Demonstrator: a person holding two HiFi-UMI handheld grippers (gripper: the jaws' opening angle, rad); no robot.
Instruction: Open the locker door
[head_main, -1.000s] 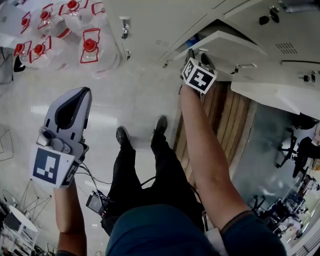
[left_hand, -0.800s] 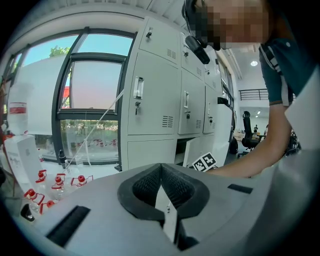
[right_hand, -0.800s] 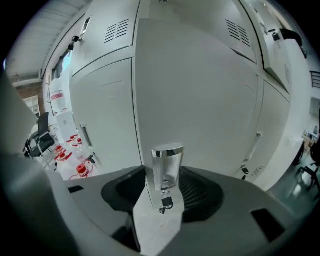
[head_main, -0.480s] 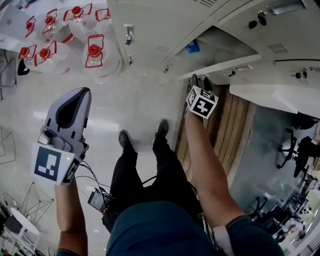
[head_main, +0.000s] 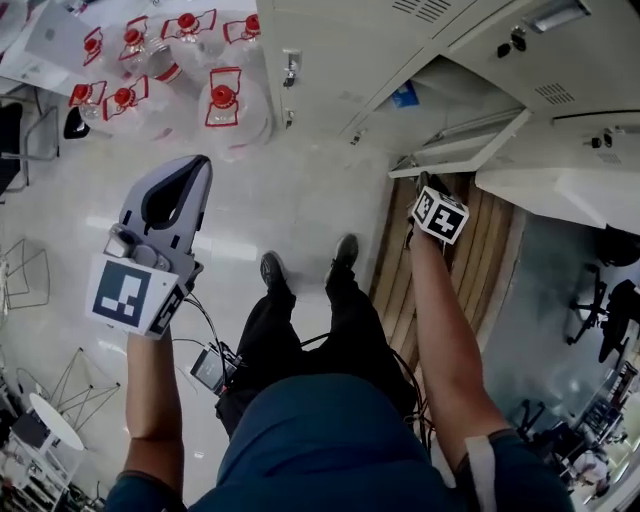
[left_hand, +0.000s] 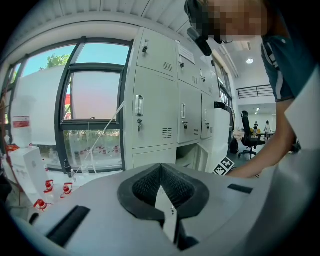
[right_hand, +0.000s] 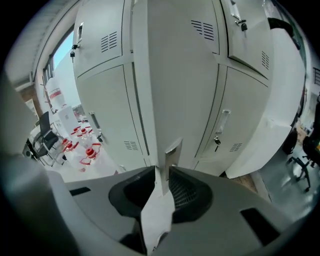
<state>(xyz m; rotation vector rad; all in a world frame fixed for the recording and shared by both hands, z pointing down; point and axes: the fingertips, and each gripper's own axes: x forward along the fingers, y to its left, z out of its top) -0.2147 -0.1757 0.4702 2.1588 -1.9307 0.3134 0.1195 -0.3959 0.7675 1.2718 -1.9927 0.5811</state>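
Note:
The grey locker door (head_main: 468, 143) stands swung out from the locker bank (head_main: 330, 50). Its free edge runs between the jaws of my right gripper (head_main: 430, 183). In the right gripper view the door's (right_hand: 175, 75) thin edge and its handle plate (right_hand: 173, 151) sit between the pads of that gripper (right_hand: 162, 172). The jaws have just been closing and now pinch that edge. My left gripper (head_main: 198, 163) hangs over the floor at the left, away from the lockers. In the left gripper view its tips (left_hand: 161, 167) meet with nothing between them.
Several big water bottles with red caps (head_main: 225, 100) stand on the floor at the upper left. Wooden planks (head_main: 480, 240) lie below the open door. The person's shoes (head_main: 272, 270) are in the middle. Office chairs (head_main: 610, 310) stand at the right.
My right gripper has moved right and toward me along with the door's free edge, and the door has swung further out. My left gripper has risen and shifted right.

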